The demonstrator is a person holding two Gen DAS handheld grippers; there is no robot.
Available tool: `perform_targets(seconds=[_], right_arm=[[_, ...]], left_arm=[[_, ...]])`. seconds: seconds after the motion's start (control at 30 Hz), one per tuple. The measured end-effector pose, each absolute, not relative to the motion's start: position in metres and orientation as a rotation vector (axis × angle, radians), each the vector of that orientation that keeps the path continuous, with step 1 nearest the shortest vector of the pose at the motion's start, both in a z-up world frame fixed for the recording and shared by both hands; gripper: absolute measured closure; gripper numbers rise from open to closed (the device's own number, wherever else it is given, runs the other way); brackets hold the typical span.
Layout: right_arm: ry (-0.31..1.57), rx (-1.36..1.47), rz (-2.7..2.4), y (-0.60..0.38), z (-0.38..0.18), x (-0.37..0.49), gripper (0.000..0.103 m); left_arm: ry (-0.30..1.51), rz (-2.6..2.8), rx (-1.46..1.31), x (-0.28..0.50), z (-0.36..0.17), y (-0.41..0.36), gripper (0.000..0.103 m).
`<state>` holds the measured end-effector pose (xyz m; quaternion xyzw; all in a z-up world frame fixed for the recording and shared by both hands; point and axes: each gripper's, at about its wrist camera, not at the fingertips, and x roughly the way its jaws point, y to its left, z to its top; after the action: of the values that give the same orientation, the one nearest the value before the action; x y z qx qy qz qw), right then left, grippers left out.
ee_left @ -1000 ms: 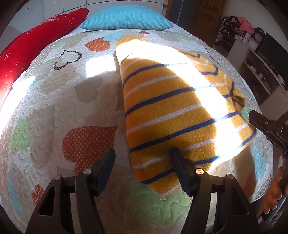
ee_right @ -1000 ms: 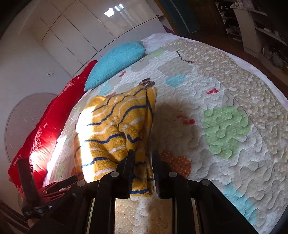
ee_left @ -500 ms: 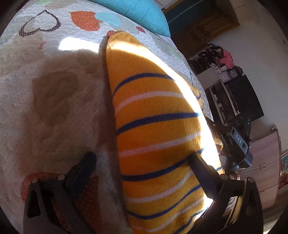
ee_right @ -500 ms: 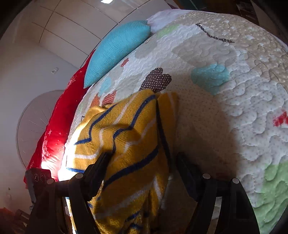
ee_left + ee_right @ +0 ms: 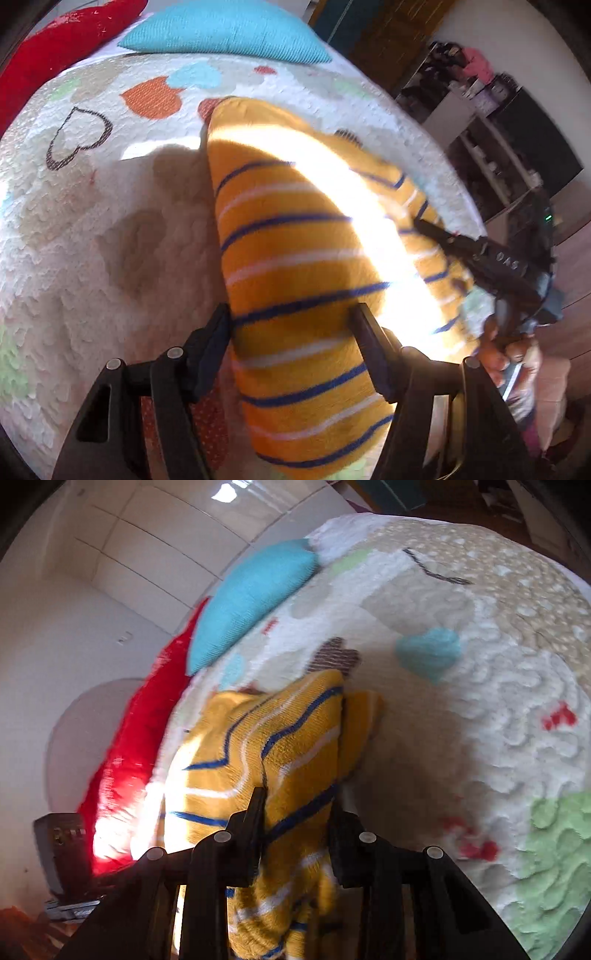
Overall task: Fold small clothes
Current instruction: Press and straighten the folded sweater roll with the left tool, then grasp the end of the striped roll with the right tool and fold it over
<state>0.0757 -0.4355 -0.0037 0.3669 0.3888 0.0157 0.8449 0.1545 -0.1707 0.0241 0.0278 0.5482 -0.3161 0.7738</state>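
A yellow striped knit garment fills the gap between the fingers of the left gripper, whose jaws stand wide apart with the fabric bulging between them and the left finger against the fabric's edge; whether the pair actually pinches it cannot be told. In the right wrist view the right gripper has its jaws drawn in on a fold of the same garment, cloth hanging below the fingers. Seen from the left gripper, the right one reaches in from the right side, a hand wrapped around its handle. The garment lies ahead of both grippers on a heart-patterned quilt, a band of sunlight across it. Beyond it, a turquoise pillow and a red cushion sit at the far end. No containers are visible.
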Motion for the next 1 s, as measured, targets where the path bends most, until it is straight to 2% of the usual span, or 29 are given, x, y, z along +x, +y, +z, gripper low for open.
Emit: perform_targets(seconds=[0.1, 0.33, 0.5, 0.53, 0.6, 0.67, 0.73, 0.9, 1.0], right_arm=[[0.822, 0.783, -0.009, -0.445, -0.005, 0.055, 0.06], [0.692, 0.636, 0.015, -0.415, 0.068, 0.027, 0.06], [0.764, 0.557, 0.096, -0.37, 0.056, 0.038, 0.06], [0.805, 0.552, 0.07, -0.368, 0.046, 0.041, 0.062], [0.865, 0.536, -0.021, -0.37, 0.026, 0.041, 0.082], [0.851, 0.532, -0.06, -0.374, 0.024, 0.032, 0.082], [0.842, 0.505, -0.11, -0.37, 0.036, 0.022, 0.078], [0.726, 0.338, -0.086, -0.323, 0.081, 0.006, 0.076], [0.751, 0.279, -0.011, -0.286, 0.078, 0.017, 0.074]], left_arm=[[1.203, -0.662, 0.012, 0.145, 0.007, -0.16, 0.024], [1.043, -0.537, 0.026, 0.106, 0.05, -0.122, 0.024], [0.898, -0.422, 0.056, 0.069, 0.079, -0.088, 0.024], [0.863, -0.393, 0.066, 0.06, 0.086, -0.082, 0.023], [0.762, -0.324, 0.09, 0.044, 0.102, -0.07, 0.018], [0.634, -0.246, 0.099, 0.025, 0.117, -0.055, 0.009], [0.5, -0.176, 0.08, 0.005, 0.132, -0.038, 0.0], [0.425, -0.136, 0.063, -0.014, 0.157, -0.022, 0.0], [0.403, -0.124, 0.041, -0.022, 0.166, -0.018, 0.0]])
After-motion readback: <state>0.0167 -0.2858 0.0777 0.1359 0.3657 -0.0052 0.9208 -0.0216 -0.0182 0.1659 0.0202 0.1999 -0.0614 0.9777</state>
